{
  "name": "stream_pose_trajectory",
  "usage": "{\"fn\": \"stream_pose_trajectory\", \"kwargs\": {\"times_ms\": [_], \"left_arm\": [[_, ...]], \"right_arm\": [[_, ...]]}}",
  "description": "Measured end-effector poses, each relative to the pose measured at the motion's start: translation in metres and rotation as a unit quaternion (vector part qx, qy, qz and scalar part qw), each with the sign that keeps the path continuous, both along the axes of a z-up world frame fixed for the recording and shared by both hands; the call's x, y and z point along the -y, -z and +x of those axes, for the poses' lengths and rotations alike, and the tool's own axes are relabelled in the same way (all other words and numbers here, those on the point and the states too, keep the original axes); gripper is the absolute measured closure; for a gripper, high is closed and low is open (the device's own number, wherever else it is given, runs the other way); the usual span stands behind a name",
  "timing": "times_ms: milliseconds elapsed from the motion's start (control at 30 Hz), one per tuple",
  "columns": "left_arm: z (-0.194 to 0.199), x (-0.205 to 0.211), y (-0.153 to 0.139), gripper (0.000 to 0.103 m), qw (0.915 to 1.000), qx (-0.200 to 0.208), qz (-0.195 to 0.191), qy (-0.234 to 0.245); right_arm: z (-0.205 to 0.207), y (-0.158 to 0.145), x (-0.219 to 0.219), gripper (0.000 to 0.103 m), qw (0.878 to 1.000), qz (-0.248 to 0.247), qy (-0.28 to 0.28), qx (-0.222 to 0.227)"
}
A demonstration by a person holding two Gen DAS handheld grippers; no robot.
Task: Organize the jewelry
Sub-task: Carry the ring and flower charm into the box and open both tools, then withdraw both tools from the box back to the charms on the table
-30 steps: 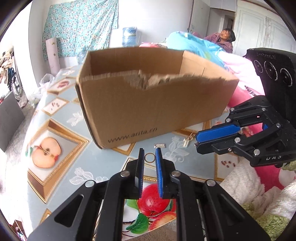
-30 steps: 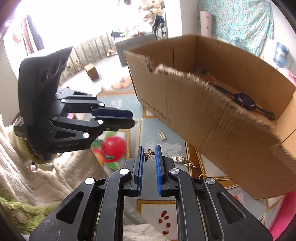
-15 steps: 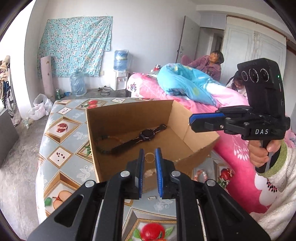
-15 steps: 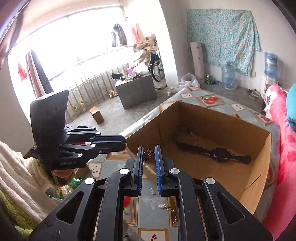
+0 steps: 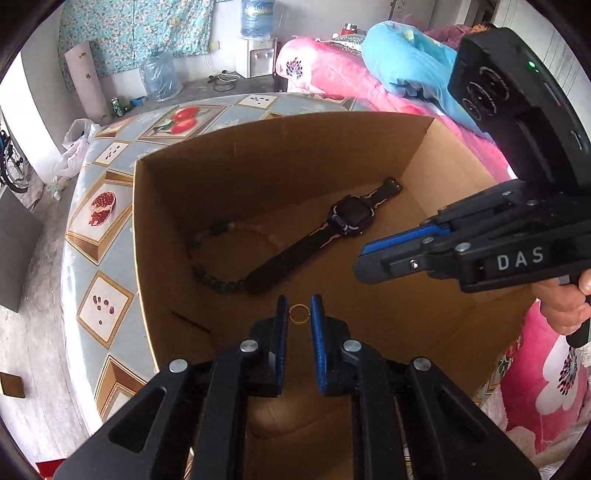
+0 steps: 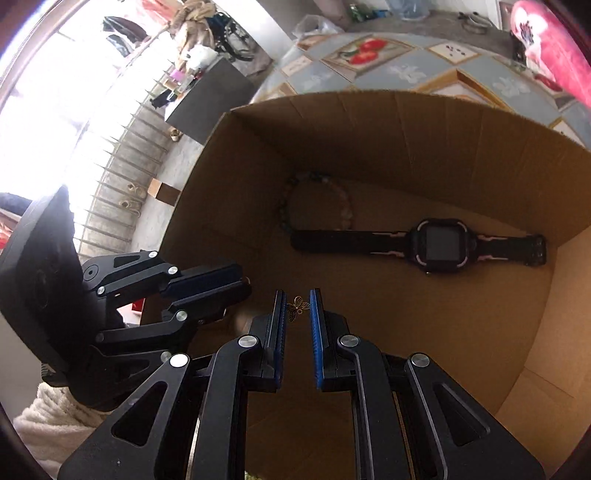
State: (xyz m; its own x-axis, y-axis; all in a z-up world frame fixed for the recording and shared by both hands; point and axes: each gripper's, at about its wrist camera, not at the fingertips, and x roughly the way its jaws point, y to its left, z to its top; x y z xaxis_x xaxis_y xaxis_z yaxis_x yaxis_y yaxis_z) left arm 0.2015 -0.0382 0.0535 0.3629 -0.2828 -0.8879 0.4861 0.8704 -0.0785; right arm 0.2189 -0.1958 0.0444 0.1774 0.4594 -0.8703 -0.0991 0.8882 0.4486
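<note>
— What sort of place is this?

— A lived-in bedroom at home. A bed [image 5: 332, 74] heaped with pink floral bedding and a blue quilt [image 5: 406, 62] runs along the table's far edge.

— Anything else?

— A water dispenser [image 5: 255, 40] by the wall under a flowered cloth [image 5: 140, 33], a fruit-print tablecloth [image 5: 110, 206], and clothes hanging at a bright barred window [image 6: 110, 122].
</note>
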Motion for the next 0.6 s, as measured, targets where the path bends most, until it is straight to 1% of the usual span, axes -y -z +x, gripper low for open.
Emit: {"fn": "stream_pose_trajectory", "kwargs": {"times_ms": [67,100,167,233,300,367,433,500,567,600], "left_arm": [[0.000,0.002,0.000,0.089,0.9999,0.008,0.006,-0.001],[0.000,0.002,0.001,0.087,1.0000,0.009,0.003,0.000],[0.000,0.002,0.000,0.086,0.9999,0.014,-0.002,-0.002],[0.000,0.001,-0.001,0.086,0.9997,0.020,-0.008,-0.009],[-0.003,-0.002,-0.007,0.086,0.9992,0.032,-0.017,-0.018],[-0.009,-0.012,-0.015,0.086,0.9976,0.055,-0.033,-0.027],[-0.016,-0.023,-0.024,0.086,0.9949,0.078,-0.046,-0.043],[-0.025,-0.034,-0.033,0.086,0.9924,0.089,-0.062,-0.058],[-0.038,-0.045,-0.043,0.086,0.9892,0.103,-0.083,-0.063],[-0.044,-0.049,-0.048,0.086,0.9874,0.114,-0.088,-0.064]], "right_arm": [[0.003,0.004,0.003,0.089,1.000,0.012,0.010,-0.008],[0.006,0.004,0.005,0.088,1.000,0.015,0.011,-0.009],[0.007,0.003,0.007,0.081,1.000,0.018,0.017,-0.004],[0.006,0.000,0.011,0.080,0.999,0.024,0.024,0.001],[0.003,-0.006,0.016,0.080,0.999,0.030,0.029,0.017],[-0.003,-0.015,0.022,0.078,0.998,0.029,0.035,0.042],[-0.012,-0.027,0.028,0.077,0.996,0.030,0.043,0.065],[-0.023,-0.037,0.035,0.077,0.995,0.039,0.051,0.082],[-0.033,-0.047,0.042,0.077,0.993,0.047,0.053,0.097],[-0.039,-0.052,0.044,0.077,0.992,0.048,0.056,0.106]]}}
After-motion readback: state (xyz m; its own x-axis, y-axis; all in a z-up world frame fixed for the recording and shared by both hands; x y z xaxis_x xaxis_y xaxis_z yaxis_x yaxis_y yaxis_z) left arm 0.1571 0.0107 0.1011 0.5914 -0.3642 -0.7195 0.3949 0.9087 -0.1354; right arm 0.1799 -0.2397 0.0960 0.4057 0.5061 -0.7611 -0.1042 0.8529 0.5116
